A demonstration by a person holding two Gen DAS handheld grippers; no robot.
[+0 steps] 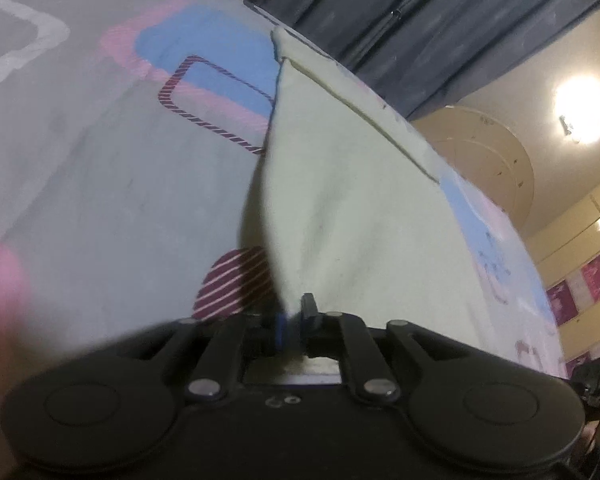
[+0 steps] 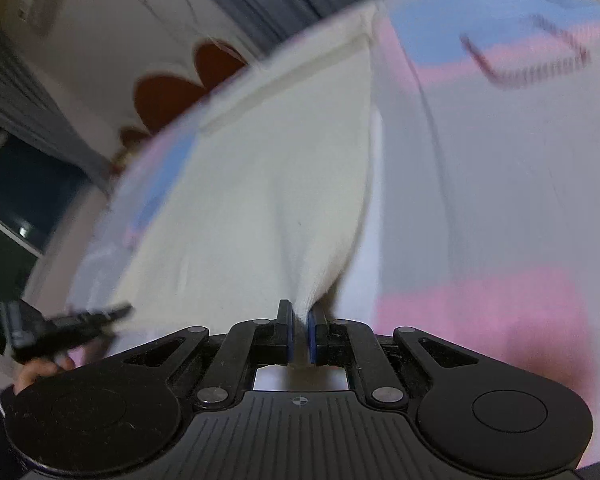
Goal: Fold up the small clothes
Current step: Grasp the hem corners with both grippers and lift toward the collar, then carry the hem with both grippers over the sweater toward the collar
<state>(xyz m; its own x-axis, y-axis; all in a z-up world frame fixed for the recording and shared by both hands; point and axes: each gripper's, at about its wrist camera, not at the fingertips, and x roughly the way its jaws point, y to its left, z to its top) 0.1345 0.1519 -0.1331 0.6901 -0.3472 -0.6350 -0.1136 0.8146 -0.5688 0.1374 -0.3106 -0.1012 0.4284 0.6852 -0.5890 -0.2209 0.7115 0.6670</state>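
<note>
A small cream-white cloth lies on a bed sheet printed in grey, pink and blue. My left gripper is shut on the cloth's near left corner and lifts it off the sheet. In the right wrist view the same cloth stretches away from me, its far hem flat on the sheet. My right gripper is shut on the cloth's near right corner. The other gripper shows at the lower left of that view, blurred.
The bed edge curves behind the cloth. Dark curtains hang beyond it. A bright ceiling lamp and a wall with pink pictures are at the right. A window and a red flower-shaped decoration are at the left.
</note>
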